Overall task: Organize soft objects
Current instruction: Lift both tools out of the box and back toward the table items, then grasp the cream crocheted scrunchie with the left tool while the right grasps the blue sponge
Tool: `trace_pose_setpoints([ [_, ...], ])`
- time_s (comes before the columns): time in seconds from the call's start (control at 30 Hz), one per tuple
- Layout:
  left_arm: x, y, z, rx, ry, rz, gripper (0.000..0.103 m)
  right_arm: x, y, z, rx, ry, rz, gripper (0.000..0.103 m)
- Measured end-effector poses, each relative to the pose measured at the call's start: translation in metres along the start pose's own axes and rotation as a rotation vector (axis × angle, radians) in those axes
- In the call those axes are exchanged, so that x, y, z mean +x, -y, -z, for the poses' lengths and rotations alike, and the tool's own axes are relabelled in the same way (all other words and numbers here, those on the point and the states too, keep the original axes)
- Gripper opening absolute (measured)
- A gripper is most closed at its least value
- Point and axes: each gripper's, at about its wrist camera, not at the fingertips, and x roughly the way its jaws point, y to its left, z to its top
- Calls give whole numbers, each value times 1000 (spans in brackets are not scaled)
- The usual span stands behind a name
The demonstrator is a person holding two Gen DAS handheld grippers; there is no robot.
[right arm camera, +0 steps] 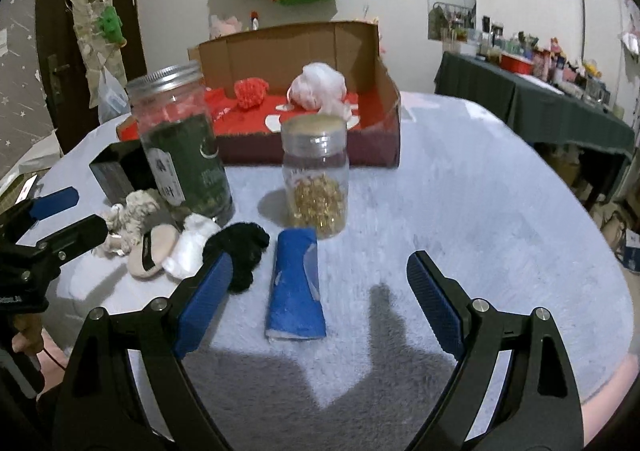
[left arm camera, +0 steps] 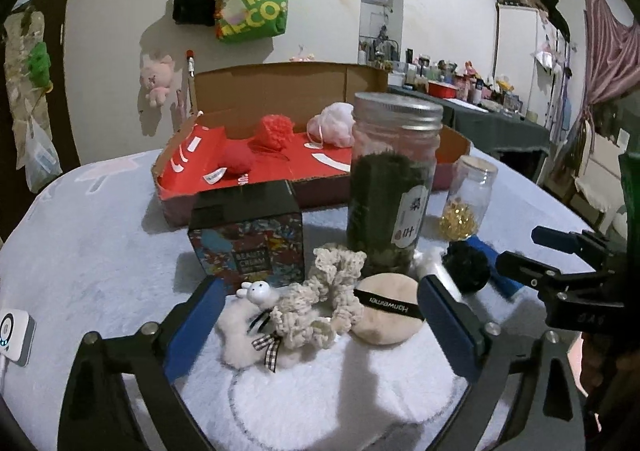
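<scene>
Left gripper (left arm camera: pixel 320 307) jaws wide apart, flanking cream scrunchie (left arm camera: pixel 320 291) and "Hanwenmei" puff (left arm camera: pixel 388 311) on table. "BEAUTY CREAM" box (left arm camera: pixel 248 239) legible in left view only. Right gripper (right arm camera: pixel 320 303) spread, empty, over blue pack (right arm camera: pixel 296 287).

A tall jar (left arm camera: pixel 394 175) of green leaves stands in the middle. A small bottle (left arm camera: pixel 466 199) of gold beads is at its three o'clock, a printed box (left arm camera: pixel 248 237) at its nine o'clock.
</scene>
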Motion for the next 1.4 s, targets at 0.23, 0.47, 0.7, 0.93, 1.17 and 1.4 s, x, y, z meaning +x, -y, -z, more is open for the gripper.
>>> trace_pose_setpoints([
  [0.23, 12, -1, -1, 34, -40, 2, 89, 11, 4, 5, -8, -35, -11, 89],
  [0.47, 24, -3, -5, 55, -82, 17, 74, 12, 8, 3, -16, -30, -45, 86],
  [0.7, 33, 1, -7, 94, -124, 39, 47, 22, 10, 4, -25, -63, -85, 57],
  [0.93, 31, -5, -6, 56, -128, 70, 26, 16, 0, 8, -97, -28, -103, 24],
  [1.17, 14, -5, -6, 42, -95, 89, 25, 1, 0, -3, -67, 31, -112, 23],
  [1.4, 0, -3, -12, 33, -66, 131, 25, -16, -19, -10, -97, 72, -196, 23],
])
